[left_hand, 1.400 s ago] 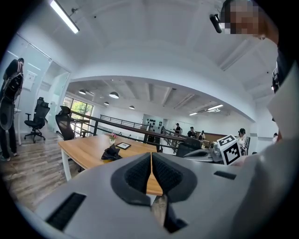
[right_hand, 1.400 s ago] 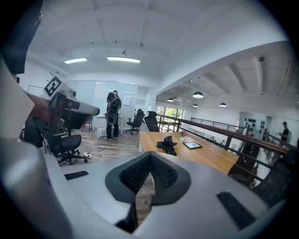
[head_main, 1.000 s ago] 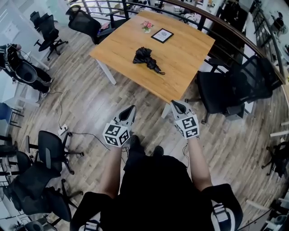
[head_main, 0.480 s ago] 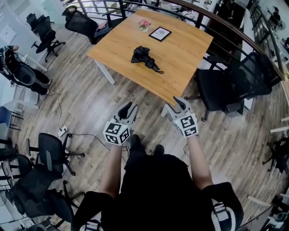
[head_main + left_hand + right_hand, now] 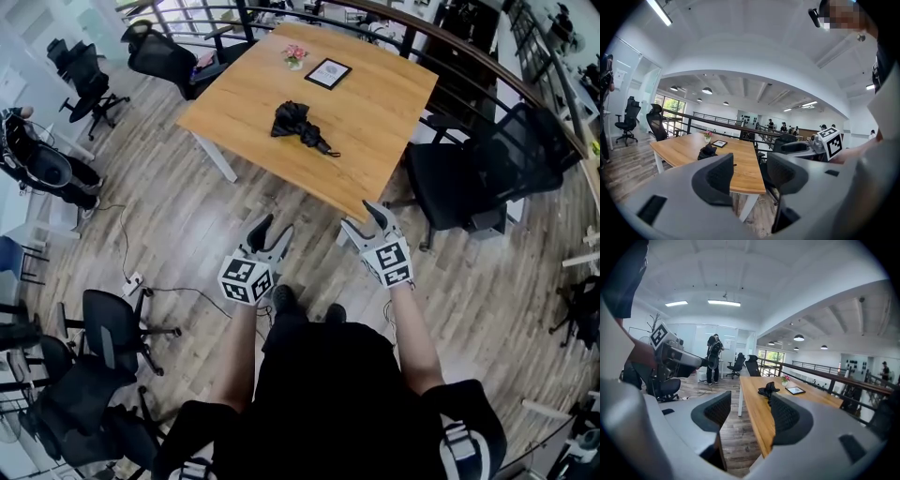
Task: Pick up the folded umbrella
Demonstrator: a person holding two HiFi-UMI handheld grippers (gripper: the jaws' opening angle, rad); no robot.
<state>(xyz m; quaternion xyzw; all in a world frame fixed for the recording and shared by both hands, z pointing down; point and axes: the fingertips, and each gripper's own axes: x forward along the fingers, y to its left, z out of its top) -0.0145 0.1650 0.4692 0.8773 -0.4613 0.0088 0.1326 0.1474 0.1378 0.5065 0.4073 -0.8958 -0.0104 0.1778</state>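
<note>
The folded black umbrella (image 5: 300,126) lies on the middle of the wooden table (image 5: 375,122), handle toward the right. It also shows in the left gripper view as the umbrella (image 5: 707,151) and in the right gripper view as the umbrella (image 5: 768,390). My left gripper (image 5: 271,232) and right gripper (image 5: 365,217) hang over the floor in front of the table, well short of it. Their jaws have just been opening, and both stand open with nothing between them.
A small flower pot (image 5: 294,56) and a framed card (image 5: 329,73) stand at the table's far side. A black office chair (image 5: 478,178) sits at the table's right, another chair (image 5: 159,52) at its far left. More chairs (image 5: 103,328) and a floor cable (image 5: 159,281) lie left.
Both grippers' jaws were shut a second ago and now stand apart. The hands have stayed in about the same place before the table.
</note>
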